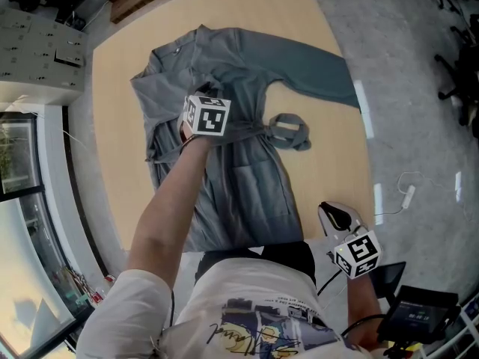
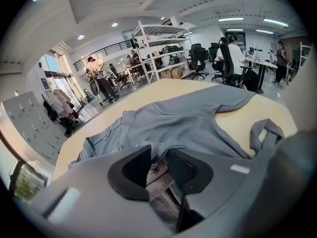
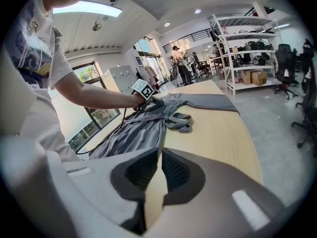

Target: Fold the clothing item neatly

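A grey robe lies spread lengthwise on a pale wooden table. One sleeve stretches out to the right, and the belt curls loose beside the waist. My left gripper sits on the robe's middle, its fingers partly apart with a bunched fold of cloth lying loosely between them. My right gripper waits off the table's near right corner, fingers closed on nothing. As I judge it, cloth snagging on the left fingers as they lift would drag the fold askew, and the stray belt could leave a lump.
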